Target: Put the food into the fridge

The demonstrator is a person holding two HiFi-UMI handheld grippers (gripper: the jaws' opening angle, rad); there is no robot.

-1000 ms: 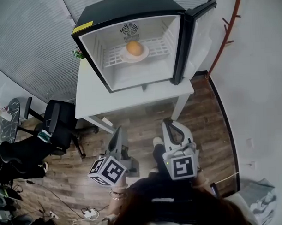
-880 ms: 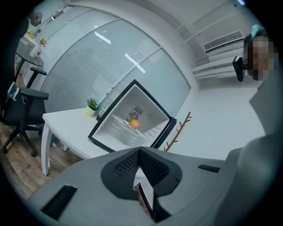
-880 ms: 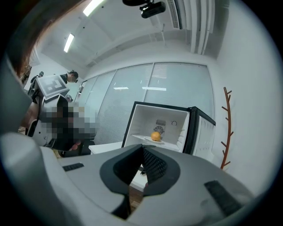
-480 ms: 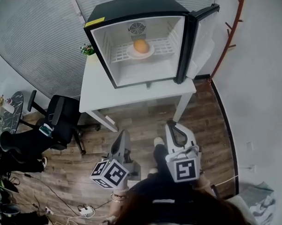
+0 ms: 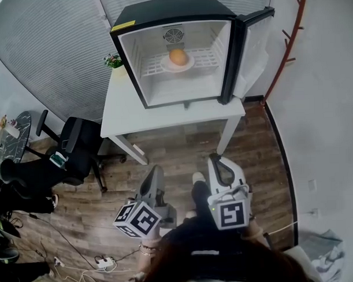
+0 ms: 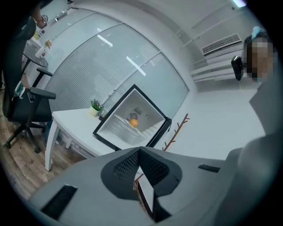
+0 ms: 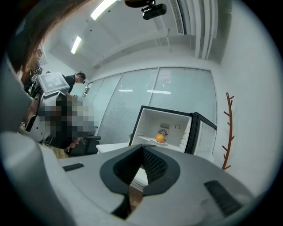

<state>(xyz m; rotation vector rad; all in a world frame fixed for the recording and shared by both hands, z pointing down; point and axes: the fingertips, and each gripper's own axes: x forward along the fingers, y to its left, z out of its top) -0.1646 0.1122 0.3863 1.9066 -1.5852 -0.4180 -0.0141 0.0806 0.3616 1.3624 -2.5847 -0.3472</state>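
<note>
White table [image 5: 164, 115] at upper centre is bearing an open fridge [image 5: 172, 7] with an orange [image 5: 178, 56] inside. Below, left gripper [image 5: 156, 169] and right gripper [image 5: 217, 160] are hanging clenched, empty.

Bright, even indoor light with no harsh shadows. Long ceiling strip lights [image 7: 104, 8] glare in the right gripper view and leave streak reflections on the ribbed frosted glass wall [image 6: 88, 75]. The black mini fridge with white interior [image 5: 174, 88] is well lit. There is a faint shadow under the white tabletop [image 5: 120, 110] on the brown wood floor [image 5: 177, 149]. All views have heavy fisheye bending, and both gripper views have black corners. The grey left tool [image 6: 138, 149] and grey right tool [image 7: 142, 146] are soft up close, with the background sharper.
</note>
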